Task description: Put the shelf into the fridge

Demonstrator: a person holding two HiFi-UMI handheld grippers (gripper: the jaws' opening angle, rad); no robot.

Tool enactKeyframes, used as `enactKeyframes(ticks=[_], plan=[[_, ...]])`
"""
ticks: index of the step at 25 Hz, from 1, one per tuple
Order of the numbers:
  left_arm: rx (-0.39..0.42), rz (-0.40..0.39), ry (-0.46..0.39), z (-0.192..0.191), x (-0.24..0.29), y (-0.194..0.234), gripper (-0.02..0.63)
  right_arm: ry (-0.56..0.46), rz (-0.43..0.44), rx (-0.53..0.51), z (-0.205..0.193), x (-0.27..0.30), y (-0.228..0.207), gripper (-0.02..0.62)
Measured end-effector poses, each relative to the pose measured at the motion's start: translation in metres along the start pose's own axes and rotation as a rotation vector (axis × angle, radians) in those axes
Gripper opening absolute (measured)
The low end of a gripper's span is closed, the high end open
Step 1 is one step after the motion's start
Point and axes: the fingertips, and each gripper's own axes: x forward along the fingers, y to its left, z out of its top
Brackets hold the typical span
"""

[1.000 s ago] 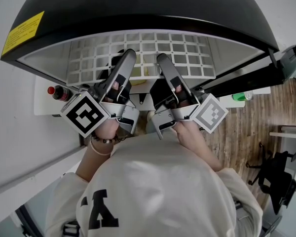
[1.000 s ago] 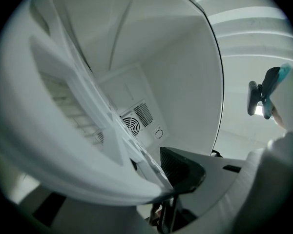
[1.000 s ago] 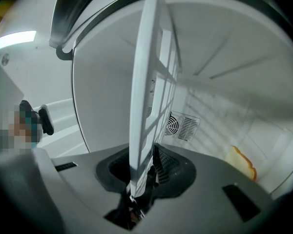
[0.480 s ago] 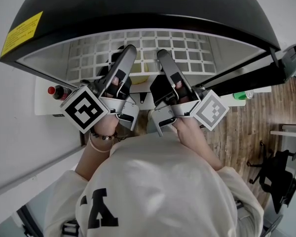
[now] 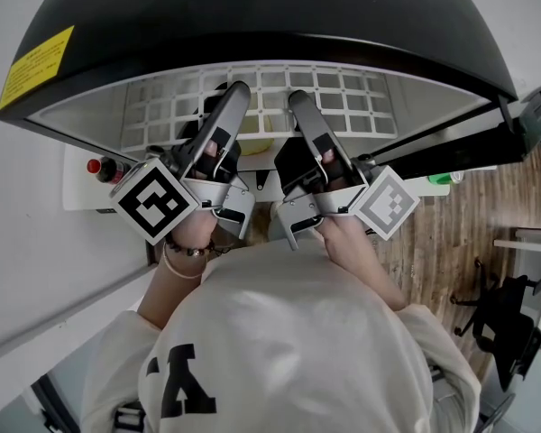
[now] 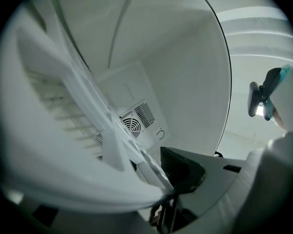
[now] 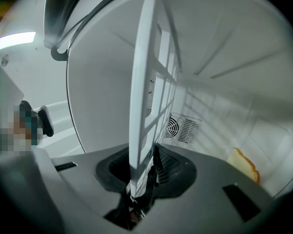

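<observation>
The white grid shelf [image 5: 279,93] lies level inside the open black fridge [image 5: 252,12], just under its top. My left gripper [image 5: 238,90] and right gripper [image 5: 297,97] reach side by side to the shelf's near edge. In the left gripper view the shelf [image 6: 83,116] runs slantwise into the jaws, and the left gripper [image 6: 168,189] is shut on its edge against a black pad [image 6: 181,167]. In the right gripper view the shelf [image 7: 142,101] stands edge-on, and the right gripper [image 7: 139,179] is shut on it. The fingertips themselves are hidden under the shelf.
The fridge's white back wall carries a round fan vent [image 7: 172,126]; a yellow slice-like thing [image 7: 244,164] lies at the lower right inside. The open fridge door [image 5: 487,138] stands at the right. A red-capped bottle [image 5: 104,167] sits at the left, an office chair [image 5: 505,318] on the wooden floor.
</observation>
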Motion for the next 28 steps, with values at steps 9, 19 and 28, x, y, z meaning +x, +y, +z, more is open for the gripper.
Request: enactKeyframes(ticks=[9, 19, 28], plan=[[0.012, -0.006, -0.003, 0.0016, 0.0044, 0.0006, 0.146, -0.001, 0.004, -0.003, 0.0028, 0.0032, -0.0016, 0.086], [0.044, -0.026, -0.003, 0.0027, 0.0062, 0.0, 0.161, 0.006, 0.004, -0.021, 0.003, 0.0047, -0.003, 0.089], [0.035, -0.021, -0.002, 0.0031, 0.0074, 0.0007, 0.163, 0.011, 0.008, -0.024, 0.0046, 0.0063, -0.0033, 0.101]])
